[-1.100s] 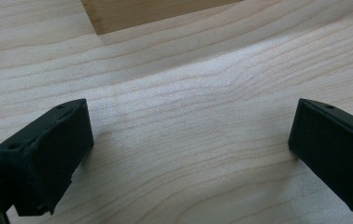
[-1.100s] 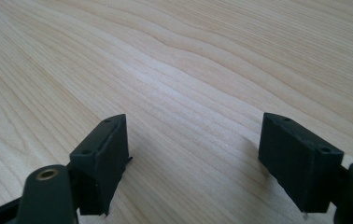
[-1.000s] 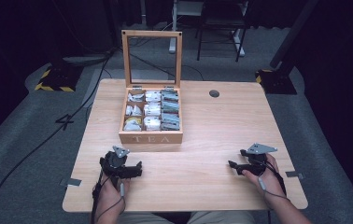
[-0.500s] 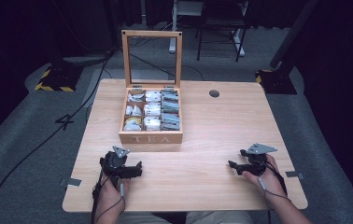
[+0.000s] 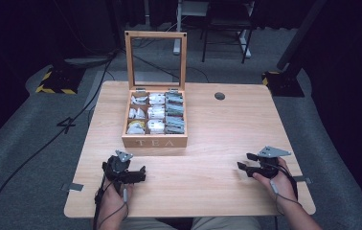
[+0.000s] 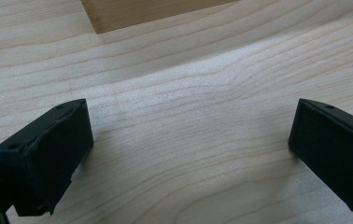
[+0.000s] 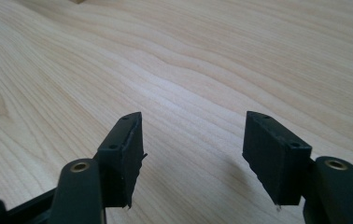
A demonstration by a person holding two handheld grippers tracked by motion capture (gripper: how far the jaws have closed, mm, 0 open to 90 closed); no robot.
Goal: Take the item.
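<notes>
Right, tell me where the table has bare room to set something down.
Bare wood lies between the left gripper and right gripper, in front of the tea box. The table right of the box is bare too, apart from a round hole. The box's compartments are crowded.

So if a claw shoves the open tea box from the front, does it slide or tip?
The tea box would probably slide: its base looks wide and low on smooth wood. Its upright glass lid may wobble or swing shut.
</notes>
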